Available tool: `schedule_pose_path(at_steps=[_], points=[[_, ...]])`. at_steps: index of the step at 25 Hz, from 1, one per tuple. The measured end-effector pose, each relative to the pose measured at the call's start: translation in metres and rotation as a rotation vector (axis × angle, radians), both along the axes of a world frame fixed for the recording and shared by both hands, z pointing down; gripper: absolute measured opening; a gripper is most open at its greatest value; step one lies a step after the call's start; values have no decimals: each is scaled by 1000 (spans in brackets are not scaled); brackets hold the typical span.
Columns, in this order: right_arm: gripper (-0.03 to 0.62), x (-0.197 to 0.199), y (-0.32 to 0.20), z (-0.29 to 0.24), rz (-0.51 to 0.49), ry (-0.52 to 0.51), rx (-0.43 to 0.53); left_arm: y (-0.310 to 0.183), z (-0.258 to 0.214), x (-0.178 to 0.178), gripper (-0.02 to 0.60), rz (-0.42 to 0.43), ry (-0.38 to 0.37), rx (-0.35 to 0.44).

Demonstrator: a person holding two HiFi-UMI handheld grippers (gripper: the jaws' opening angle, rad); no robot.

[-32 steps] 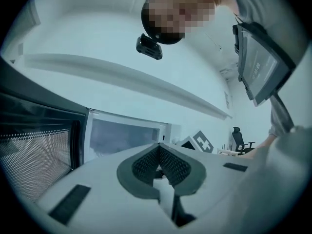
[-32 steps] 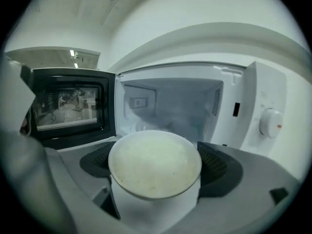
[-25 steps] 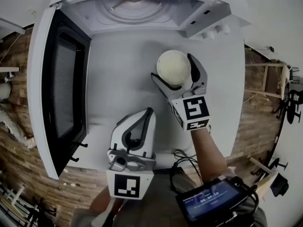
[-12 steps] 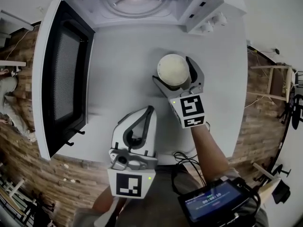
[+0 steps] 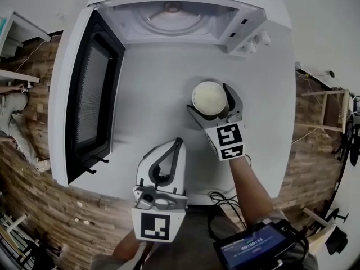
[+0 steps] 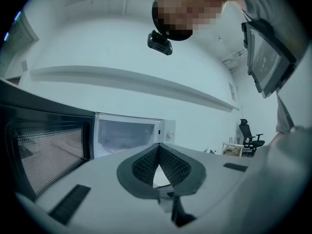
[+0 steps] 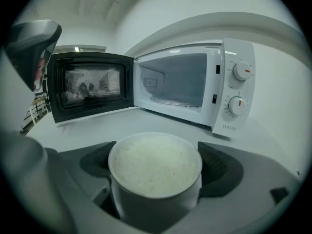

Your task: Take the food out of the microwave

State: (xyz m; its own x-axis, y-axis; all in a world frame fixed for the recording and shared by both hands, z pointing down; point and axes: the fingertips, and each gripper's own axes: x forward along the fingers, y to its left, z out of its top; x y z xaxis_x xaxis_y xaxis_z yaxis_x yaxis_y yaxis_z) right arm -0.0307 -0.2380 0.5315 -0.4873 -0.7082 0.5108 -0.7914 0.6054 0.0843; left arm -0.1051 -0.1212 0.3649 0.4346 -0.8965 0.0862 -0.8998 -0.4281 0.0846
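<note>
- On the white table (image 5: pixel 140 89) in front of the microwave (image 5: pixel 169 16), the bowl (image 7: pixel 155 165) sits between the jaws of the right gripper (image 5: pixel 209 101) and is well clear of the oven cavity.
- The right gripper's jaws close on the bowl from both sides, with one dark pad (image 7: pixel 220 167) against each flank. No view shows whether the bowl's base rests on the table or hangs just above it.
- The bowl is round and pale, filled almost to the rim with white, grainy food – it looks like rice.
- The microwave door (image 5: pixel 90 100) stands swung wide to the left. The cavity holds only its glass turntable (image 5: pixel 171 17).
- Two knobs (image 7: pixel 242 71) sit one above the other on the control panel at the oven's right.
- The left gripper (image 5: pixel 178 144) is nearer the person, left of the right gripper and apart from the bowl. Its jaws are pressed together at the tips with nothing between them.
- At the person's waist, below the right forearm, a small lit screen (image 5: pixel 253 245) faces up.
</note>
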Motion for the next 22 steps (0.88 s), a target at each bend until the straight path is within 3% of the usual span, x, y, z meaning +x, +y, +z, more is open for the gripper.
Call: schedule_pose_path(at_steps=[10, 14, 18, 22], points=[[534, -3, 11, 5, -51, -3, -54, 2, -7, -14, 6, -39, -21, 9], [534, 13, 35, -8, -50, -26, -55, 4, -12, -19, 6, -74, -36, 23], [532, 35, 63, -44, -20, -111, -28, 6, -12, -27, 6, -120, -57, 9], [517, 38, 91, -95, -51, -238, 4, 4, -32, -36, 6, -189, 19, 32]])
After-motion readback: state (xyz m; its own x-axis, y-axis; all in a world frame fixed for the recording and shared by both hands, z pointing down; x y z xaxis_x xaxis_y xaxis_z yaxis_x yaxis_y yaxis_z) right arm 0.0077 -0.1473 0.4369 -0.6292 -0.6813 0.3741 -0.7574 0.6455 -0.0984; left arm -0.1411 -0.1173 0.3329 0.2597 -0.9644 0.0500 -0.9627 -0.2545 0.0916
